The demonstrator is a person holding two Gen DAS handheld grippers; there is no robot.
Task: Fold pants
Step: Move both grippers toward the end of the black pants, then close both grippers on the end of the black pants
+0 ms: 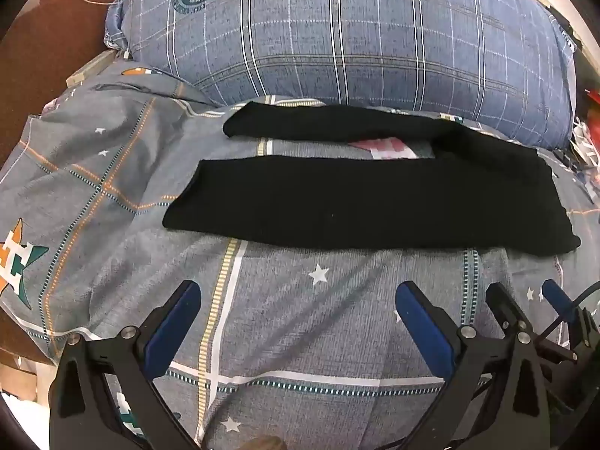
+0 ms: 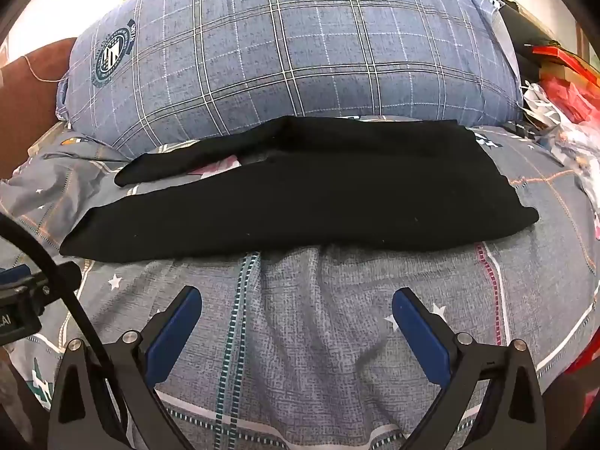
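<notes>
Black pants lie flat on the grey patterned bedsheet, legs pointing left and spread apart, waist at the right. They also show in the right wrist view. My left gripper is open and empty, hovering over the sheet just in front of the near leg. My right gripper is open and empty, in front of the pants' near edge; it also shows at the right of the left wrist view.
A large blue plaid pillow lies right behind the pants. A brown headboard stands at the left. Red and white clutter sits at the bed's right edge. A black cable crosses the right wrist view's left side.
</notes>
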